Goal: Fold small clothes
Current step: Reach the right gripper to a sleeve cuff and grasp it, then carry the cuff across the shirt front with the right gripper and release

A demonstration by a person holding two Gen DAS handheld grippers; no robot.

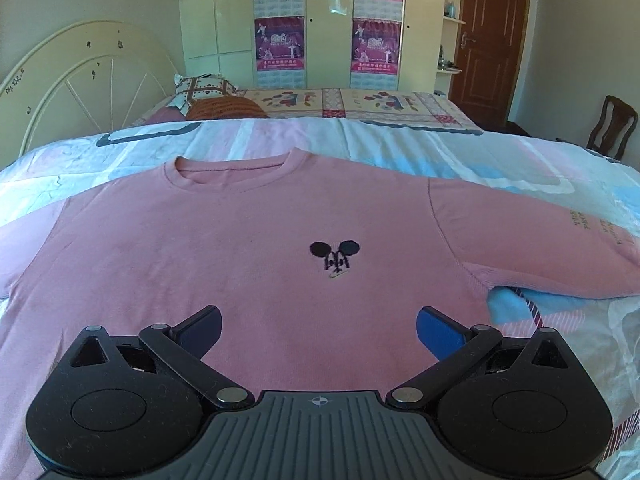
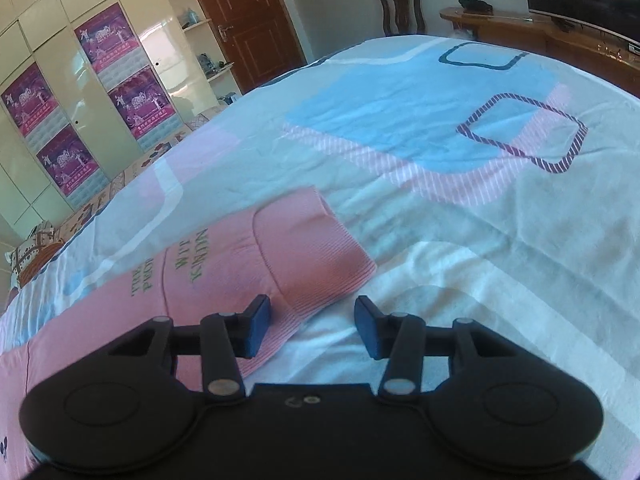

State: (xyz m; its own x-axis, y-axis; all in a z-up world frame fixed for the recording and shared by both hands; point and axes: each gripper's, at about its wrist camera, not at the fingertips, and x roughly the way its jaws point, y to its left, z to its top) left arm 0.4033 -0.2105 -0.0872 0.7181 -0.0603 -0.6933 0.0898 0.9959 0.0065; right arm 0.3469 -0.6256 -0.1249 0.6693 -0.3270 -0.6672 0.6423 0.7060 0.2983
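A pink sweatshirt (image 1: 224, 240) with a small black mouse-ear logo (image 1: 335, 258) lies flat and face up on the bed, collar far from me, sleeves spread. My left gripper (image 1: 319, 330) is open and empty above its lower front. In the right wrist view its right sleeve (image 2: 224, 280) with green lettering lies across the quilt, ending in a ribbed cuff (image 2: 320, 256). My right gripper (image 2: 312, 326) is open and empty just above the cuff's near edge, its left finger over the sleeve.
The quilt (image 2: 420, 128) is white with blue and pink patches. A cream headboard (image 1: 80, 84) and pillows (image 1: 204, 92) are at far left, a wardrobe (image 1: 320, 20) with posters behind. A brown door (image 1: 488, 40), a chair (image 2: 400, 4) and a wooden TV stand (image 2: 540, 36) are beyond the bed.
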